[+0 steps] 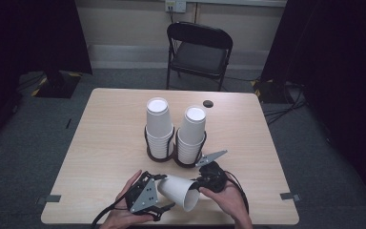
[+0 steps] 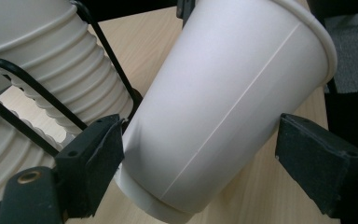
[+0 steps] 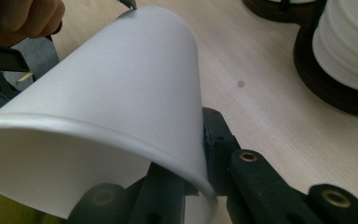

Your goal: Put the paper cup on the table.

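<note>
Your right gripper pinches the rim of one white paper cup — plain, tapered, lying sideways above the table's near edge. Your left gripper has its jaws spread around the cup's base, one pad touching, the other clear. Two cup stacks stand upside down in two black holders — just behind.
</note>
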Motion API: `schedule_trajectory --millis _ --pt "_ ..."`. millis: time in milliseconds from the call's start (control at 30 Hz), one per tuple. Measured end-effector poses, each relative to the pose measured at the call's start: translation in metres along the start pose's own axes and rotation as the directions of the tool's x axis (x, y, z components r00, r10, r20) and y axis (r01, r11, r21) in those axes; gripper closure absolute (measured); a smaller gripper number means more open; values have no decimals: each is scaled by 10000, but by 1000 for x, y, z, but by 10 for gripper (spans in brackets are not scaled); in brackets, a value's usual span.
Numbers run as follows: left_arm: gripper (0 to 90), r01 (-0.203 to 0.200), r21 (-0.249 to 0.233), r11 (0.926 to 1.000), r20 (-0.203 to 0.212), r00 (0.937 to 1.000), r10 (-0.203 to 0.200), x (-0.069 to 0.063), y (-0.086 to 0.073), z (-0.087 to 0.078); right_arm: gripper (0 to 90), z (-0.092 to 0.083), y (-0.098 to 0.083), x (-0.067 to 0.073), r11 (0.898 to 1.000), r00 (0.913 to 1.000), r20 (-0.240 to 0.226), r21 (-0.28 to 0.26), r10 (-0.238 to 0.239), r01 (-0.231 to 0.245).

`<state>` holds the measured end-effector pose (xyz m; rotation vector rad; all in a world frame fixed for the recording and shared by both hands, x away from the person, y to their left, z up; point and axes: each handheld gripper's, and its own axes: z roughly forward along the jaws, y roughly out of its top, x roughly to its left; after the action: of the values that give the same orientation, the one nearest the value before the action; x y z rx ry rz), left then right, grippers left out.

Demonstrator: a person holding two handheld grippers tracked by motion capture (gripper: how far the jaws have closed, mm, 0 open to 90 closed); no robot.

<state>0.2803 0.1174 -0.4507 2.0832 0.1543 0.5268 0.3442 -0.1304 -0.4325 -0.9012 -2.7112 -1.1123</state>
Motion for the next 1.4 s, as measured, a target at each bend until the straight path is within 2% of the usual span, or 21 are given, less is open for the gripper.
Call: schedule_trajectory --millis 100,233,267,367,400,567,600,633,667,733,767,867,933,1000,1067,1400 --pt "147 -43 39 10000 98 9999 43 -1 0 1 866 2 2 -1 9997 9999 -147 228 58 -55" --pt "124 -440 276 9986 105 9990 438 -3 4 5 866 4 4 -3 9992 9991 -383 362 187 -173" --pt "110 -647 427 9970 92 9979 643 -3 5 6 866 5 4 -4 9992 9988 -432 357 213 -198" --pt "75 -873 621 9942 -16 9962 875 -5 8 12 866 6 8 -5 9987 9987 -444 460 245 -225" --pt "61 -1081 673 9919 -48 9941 1086 -5 10 14 866 6 9 -5 9987 9985 -490 470 231 -208" --pt "27 -1485 776 9859 107 9889 1481 -9 16 20 866 9 16 -3 9975 9974 -669 676 264 -219" --pt "20 -1436 797 9864 95 9896 1433 -10 16 22 865 10 18 -2 9973 9973 -690 714 247 -198" --pt "16 -1584 882 9834 79 9874 1583 -9 16 23 865 11 19 -2 9968 9967 -758 756 303 -246" --pt "13 -1426 853 9861 104 9898 1423 -9 15 24 865 12 19 -1 9968 9962 -798 749 344 -285" --pt "11 -1543 938 9836 77 9880 1543 -9 16 25 865 14 20 -2 9958 9955 -840 845 431 -360" --pt "14 -1421 886 9859 70 9898 1420 -11 15 26 865 15 20 -3 9953 9944 -929 869 505 -425" --pt "16 -1549 974 9831 -29 9878 1559 -11 17 28 864 16 22 -2 9940 9923 -1022 914 694 -601" --pt "21 -1433 934 9853 -159 9893 1453 -12 18 28 864 18 23 -1 9938 9918 -1051 908 730 -636" --pt "37 -1405 729 9874 -78 9899 1414 -12 18 27 866 19 25 0 9944 9911 -1071 793 787 -703" --pt "73 -1396 405 9894 -114 9901 1402 -13 21 27 876 20 26 0 9931 9914 -977 867 868 -784" --pt "73 -1312 368 9907 -336 9906 1324 -14 27 33 871 15 24 -4 9921 9908 -750 640 1129 -1082"
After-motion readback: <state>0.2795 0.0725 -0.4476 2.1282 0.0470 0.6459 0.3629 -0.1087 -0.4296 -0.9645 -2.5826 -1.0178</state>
